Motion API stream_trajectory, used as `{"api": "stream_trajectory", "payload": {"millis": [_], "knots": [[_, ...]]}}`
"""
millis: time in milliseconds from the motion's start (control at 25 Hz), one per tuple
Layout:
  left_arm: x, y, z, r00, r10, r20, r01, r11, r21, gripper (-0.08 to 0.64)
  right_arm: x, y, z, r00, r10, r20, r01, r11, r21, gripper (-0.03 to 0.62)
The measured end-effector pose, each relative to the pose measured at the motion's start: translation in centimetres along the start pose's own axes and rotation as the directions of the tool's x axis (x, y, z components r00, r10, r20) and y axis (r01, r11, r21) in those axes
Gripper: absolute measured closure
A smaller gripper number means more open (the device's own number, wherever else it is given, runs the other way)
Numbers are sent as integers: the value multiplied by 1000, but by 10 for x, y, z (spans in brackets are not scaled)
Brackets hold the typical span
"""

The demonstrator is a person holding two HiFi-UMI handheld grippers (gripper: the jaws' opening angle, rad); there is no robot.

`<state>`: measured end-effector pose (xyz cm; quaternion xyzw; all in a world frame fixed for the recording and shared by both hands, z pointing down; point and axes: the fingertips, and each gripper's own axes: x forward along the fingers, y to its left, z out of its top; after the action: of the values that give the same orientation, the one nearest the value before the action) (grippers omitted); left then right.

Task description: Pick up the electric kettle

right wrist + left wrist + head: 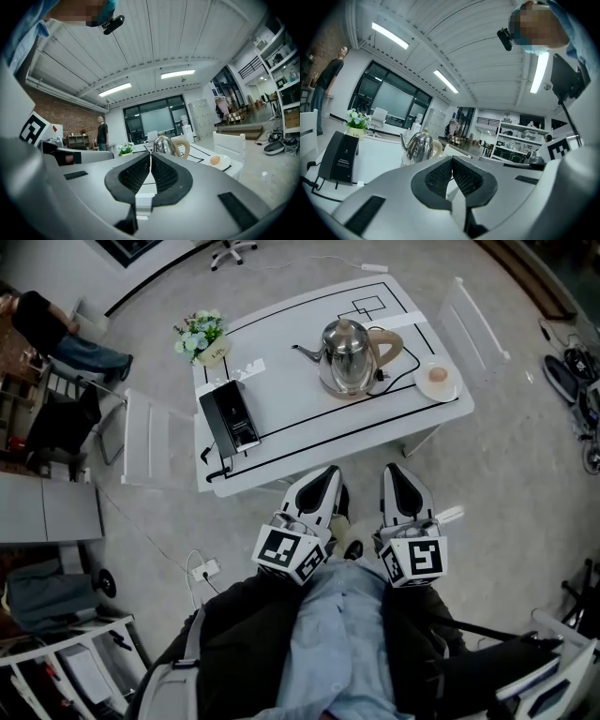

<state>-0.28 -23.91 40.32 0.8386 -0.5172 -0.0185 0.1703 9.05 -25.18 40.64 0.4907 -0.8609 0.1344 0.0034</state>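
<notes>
A shiny steel electric kettle with a beige handle stands on its base at the right middle of the white table; its spout points left. It also shows in the left gripper view as the kettle and in the right gripper view as the kettle, beyond the closed jaws. My left gripper and right gripper hang side by side in front of the table's near edge, well short of the kettle. Both are shut and hold nothing.
A black box-shaped device with a cord lies at the table's left. A flower pot stands at the far left corner, a plate with an egg at the right edge. White chairs flank the table. A person sits far left.
</notes>
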Motion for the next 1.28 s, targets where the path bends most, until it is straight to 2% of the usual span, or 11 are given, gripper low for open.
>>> {"api": "stream_trajectory", "payload": {"millis": [360,720,960,1280], "knots": [[65,54,8,999,17,-38,-18,999,-43,549,80,-29,-1,999,-11,-38,12,1000,28,572],[110,101,57,999,5,38,-3,999,-35,549,148,-37,39,1000,-7,21,7,1000,-22,572],[126,118,78,997,2,75,0,1000,-31,549,170,-43,54,998,-31,47,32,999,-19,572],[142,123,78,997,18,72,-15,999,-40,549,182,-61,55,998,-41,38,41,999,-8,572]]}}
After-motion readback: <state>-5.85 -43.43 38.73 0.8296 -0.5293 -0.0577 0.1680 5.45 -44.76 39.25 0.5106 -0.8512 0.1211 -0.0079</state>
